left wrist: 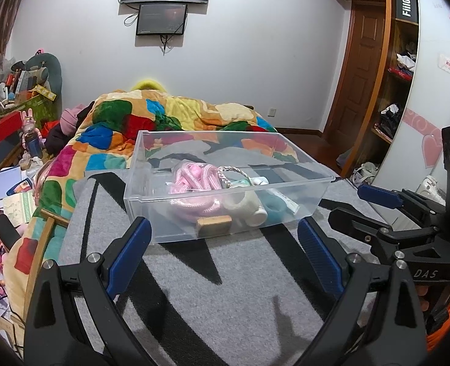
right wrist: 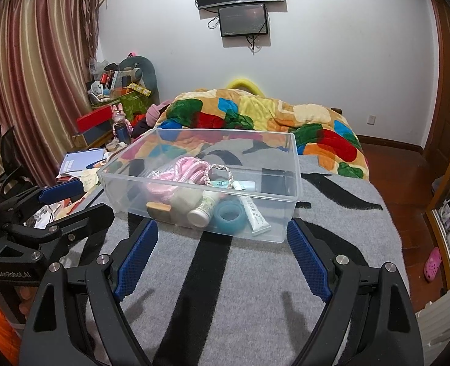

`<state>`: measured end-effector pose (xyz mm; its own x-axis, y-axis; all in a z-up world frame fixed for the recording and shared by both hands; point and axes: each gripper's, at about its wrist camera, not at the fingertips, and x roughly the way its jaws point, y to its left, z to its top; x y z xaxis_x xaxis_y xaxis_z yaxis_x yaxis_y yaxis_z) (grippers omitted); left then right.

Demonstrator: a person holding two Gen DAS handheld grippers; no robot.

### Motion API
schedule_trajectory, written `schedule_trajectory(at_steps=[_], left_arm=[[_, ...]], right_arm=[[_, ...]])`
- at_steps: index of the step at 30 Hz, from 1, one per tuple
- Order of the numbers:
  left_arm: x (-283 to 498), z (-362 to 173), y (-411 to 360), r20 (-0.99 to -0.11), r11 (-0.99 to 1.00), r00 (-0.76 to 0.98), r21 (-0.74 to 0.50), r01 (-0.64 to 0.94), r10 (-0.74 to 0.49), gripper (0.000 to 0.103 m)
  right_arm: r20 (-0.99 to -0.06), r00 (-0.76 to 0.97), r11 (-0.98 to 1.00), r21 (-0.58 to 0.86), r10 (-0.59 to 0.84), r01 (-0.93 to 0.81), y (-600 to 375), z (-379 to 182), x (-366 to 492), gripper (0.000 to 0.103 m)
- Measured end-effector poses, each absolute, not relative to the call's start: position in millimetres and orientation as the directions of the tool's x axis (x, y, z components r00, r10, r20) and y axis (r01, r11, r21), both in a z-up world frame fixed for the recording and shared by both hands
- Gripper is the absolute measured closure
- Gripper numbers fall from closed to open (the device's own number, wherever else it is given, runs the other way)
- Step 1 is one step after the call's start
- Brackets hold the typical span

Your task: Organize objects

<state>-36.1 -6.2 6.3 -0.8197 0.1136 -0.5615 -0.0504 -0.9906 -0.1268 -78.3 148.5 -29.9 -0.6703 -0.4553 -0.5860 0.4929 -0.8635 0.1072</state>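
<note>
A clear plastic bin (left wrist: 301,152) stands on the grey and black blanket (left wrist: 225,274) on the bed; it also shows in the right wrist view (right wrist: 296,164). Inside lie a pink rope (left wrist: 194,177), a white bottle (right wrist: 202,210), a teal tape ring (right wrist: 229,215), a white tube (right wrist: 255,213) and a wooden block (left wrist: 214,222). My left gripper (left wrist: 225,238) is open and empty, just in front of the bin. My right gripper (right wrist: 221,238) is open and empty, also just in front of it. Each gripper shows at the edge of the other's view.
A colourful quilt (left wrist: 170,116) is heaped behind the bin. Cluttered boxes and toys (right wrist: 118,106) stand left of the bed, papers (left wrist: 2,189) lie on the floor. A wardrobe (left wrist: 401,76) stands at the right. Two screens (right wrist: 240,0) hang on the far wall.
</note>
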Motion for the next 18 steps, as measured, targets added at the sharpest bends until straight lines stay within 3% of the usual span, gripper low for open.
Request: schedule_trajectory(at_steps=[18], left_arm=[[-36.1,3.2,-5.3,-0.565,-0.989,-0.815,-0.135,-0.062,0.128,0.005]], right_arm=[[-0.586,-0.665,-0.858,0.109,-0.463,0.501,147.3,-29.4,-71.9,0.018]])
